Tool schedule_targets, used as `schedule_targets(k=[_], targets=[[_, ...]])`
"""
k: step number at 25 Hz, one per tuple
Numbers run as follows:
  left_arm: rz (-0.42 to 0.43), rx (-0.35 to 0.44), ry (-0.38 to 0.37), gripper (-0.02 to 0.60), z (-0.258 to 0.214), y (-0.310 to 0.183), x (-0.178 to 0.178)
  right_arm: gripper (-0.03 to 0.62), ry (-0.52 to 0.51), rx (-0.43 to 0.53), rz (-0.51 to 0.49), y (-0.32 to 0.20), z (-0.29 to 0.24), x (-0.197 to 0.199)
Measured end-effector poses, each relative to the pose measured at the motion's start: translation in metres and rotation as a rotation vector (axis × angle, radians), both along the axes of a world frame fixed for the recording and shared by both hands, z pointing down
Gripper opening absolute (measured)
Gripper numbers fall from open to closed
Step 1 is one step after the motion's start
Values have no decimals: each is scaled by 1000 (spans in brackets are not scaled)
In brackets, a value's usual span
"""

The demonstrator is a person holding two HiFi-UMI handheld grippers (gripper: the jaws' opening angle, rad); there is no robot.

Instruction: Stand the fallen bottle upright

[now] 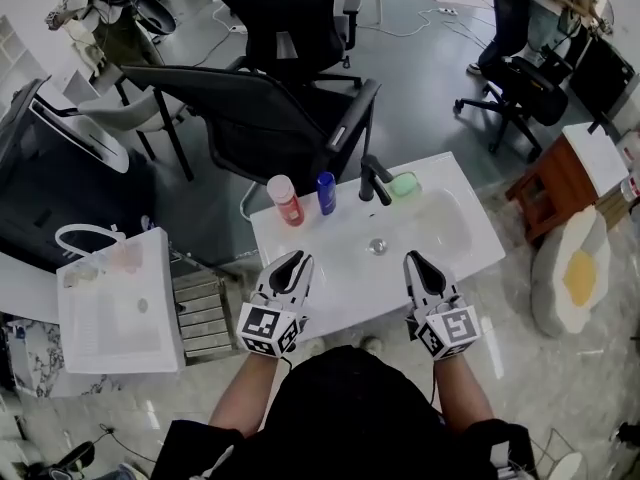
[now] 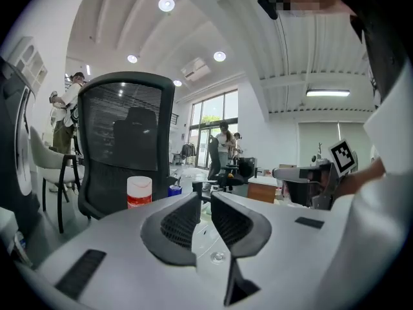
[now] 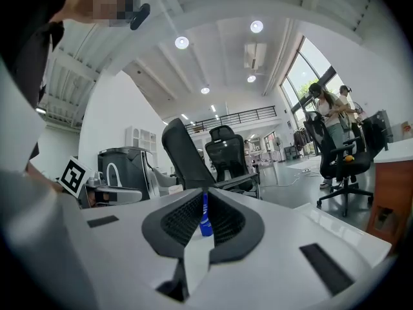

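Head view: a white worktop (image 1: 330, 273) with a sunken basin (image 1: 445, 223) lies below the person. Two bottles stand upright along its far edge, close together but not touching: a red bottle (image 1: 285, 200) with a white cap and, to its right, a smaller blue bottle (image 1: 326, 193). No bottle lies on its side. A dark tap (image 1: 373, 180) rises just right of the blue bottle, and a pale green object (image 1: 404, 184) sits beside the tap. A black office chair (image 1: 270, 108) stands behind the worktop.

The left gripper (image 1: 297, 258) and the right gripper (image 1: 413, 258) are held over the near part of the worktop, well apart from both bottles.

Left gripper view: the jaws are drawn almost together, only a narrow slit between them, grasping nothing; the red bottle shows beyond, to their left.

Right gripper view: the jaws are likewise clenched to a slit and empty; the distant blue bottle is seen through that slit.
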State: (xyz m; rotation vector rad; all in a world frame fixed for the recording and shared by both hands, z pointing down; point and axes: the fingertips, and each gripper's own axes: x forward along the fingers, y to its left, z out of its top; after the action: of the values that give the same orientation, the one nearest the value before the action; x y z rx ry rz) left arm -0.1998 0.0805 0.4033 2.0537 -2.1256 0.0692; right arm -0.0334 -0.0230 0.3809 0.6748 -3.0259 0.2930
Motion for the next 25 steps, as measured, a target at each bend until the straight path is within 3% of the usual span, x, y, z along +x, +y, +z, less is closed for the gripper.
schedule_targets(k=[13, 25], targets=[[83, 93, 23, 69, -18, 14, -12, 29, 26, 55, 43, 15, -2, -16], [75, 111, 48, 69, -14, 11, -17, 29, 30, 67, 31, 15, -4, -28]])
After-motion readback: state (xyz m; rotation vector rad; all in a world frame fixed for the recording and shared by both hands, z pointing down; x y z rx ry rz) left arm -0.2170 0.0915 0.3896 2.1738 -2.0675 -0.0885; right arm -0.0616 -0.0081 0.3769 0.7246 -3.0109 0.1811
